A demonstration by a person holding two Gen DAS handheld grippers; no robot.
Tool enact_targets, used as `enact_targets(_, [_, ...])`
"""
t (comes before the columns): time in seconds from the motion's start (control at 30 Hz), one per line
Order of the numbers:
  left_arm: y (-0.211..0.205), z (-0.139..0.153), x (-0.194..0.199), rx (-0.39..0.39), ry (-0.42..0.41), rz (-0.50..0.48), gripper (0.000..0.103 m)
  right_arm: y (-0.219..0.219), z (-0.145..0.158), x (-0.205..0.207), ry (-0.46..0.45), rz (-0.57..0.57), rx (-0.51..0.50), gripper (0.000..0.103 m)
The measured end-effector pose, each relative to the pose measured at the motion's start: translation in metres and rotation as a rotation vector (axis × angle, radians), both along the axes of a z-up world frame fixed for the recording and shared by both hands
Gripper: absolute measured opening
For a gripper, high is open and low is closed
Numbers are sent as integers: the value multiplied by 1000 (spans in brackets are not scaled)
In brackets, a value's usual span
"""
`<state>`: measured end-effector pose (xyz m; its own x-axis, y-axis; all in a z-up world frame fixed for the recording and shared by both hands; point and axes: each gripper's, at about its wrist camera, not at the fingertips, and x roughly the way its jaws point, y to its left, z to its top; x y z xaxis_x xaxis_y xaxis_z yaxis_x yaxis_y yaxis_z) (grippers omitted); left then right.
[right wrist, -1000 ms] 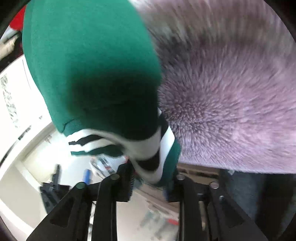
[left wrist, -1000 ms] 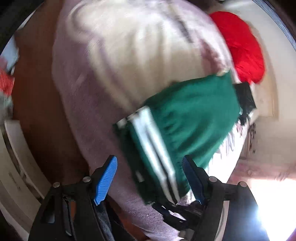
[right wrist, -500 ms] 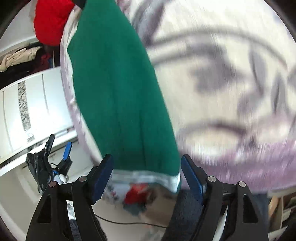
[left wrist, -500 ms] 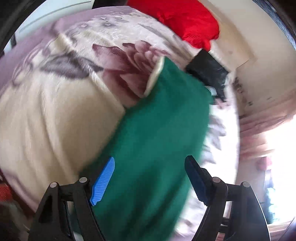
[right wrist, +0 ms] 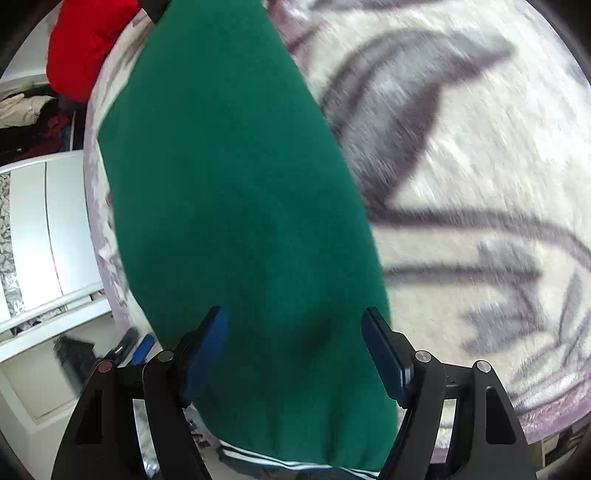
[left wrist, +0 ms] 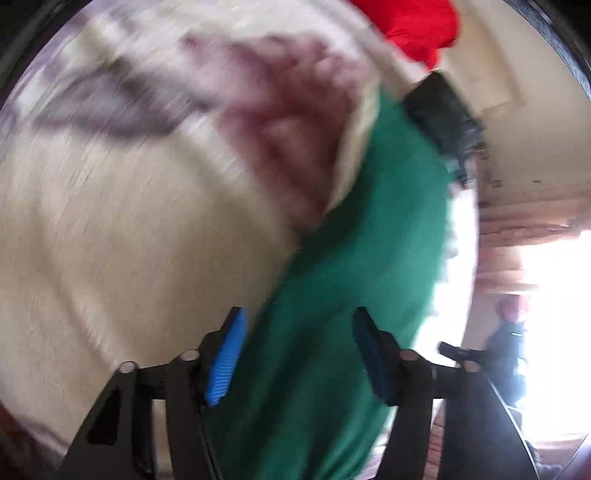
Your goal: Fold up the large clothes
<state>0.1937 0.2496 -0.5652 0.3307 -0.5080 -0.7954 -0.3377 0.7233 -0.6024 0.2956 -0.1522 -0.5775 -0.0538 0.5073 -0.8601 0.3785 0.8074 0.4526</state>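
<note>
A green garment [right wrist: 236, 206] with a white-striped hem lies stretched out long on a cream and purple floral blanket [right wrist: 480, 177]. It also shows in the left wrist view [left wrist: 354, 288]. My right gripper [right wrist: 293, 325] is open, its blue pads on either side of the garment's near end, above it. My left gripper [left wrist: 297, 325] is open over the garment's left part. Neither holds cloth. The left view is blurred.
A red cushion [right wrist: 85, 44] lies at the blanket's far end; it also shows in the left wrist view [left wrist: 413, 26]. A black item [left wrist: 443, 114] sits beside the garment's far end. White cabinets [right wrist: 44, 229] stand left of the bed. A bright window [left wrist: 546, 332] is at right.
One second ago my right gripper was shut on the striped hem and held the garment up. It has let go; the garment now lies flat and both grippers hover open over it.
</note>
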Motion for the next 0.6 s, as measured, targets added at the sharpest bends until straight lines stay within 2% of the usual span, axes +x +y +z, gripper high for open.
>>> enact_targets(0.03, [-2,4,17,-23,-31,-16,80,-1,6,13,-19,-5,0,77])
enact_targets(0.07, [-4,6,34,-33,-63,-29,82,-1,11,22,-32,-10,0,77])
enact_targets(0.2, [-16,-8,122,8,-129,-71,82,-13,27,72,-131,-27,-53,79])
enact_targets(0.27, [-23,-27,168,34,-117,-92,82,-23,31,111,-190,-43,-79,85])
enact_targets(0.4, [-27,-61,215,118,-89,-141,78,-47,30,177,-259,-79,-119,85])
enact_targets(0.43, [-26,-64,218,121,-107,-136,60,-50,25,198,-278,-83,-127,86])
enact_targets(0.47, [-28,-64,220,112,-126,-140,18,-50,20,215,-285,-90,-122,86])
enact_targets(0.5, [-30,-62,222,119,-132,-146,11,-50,16,228,-287,-97,-110,86])
enact_targets(0.6, [-38,-45,229,110,-236,-167,7,-42,-18,266,-238,-101,1,87])
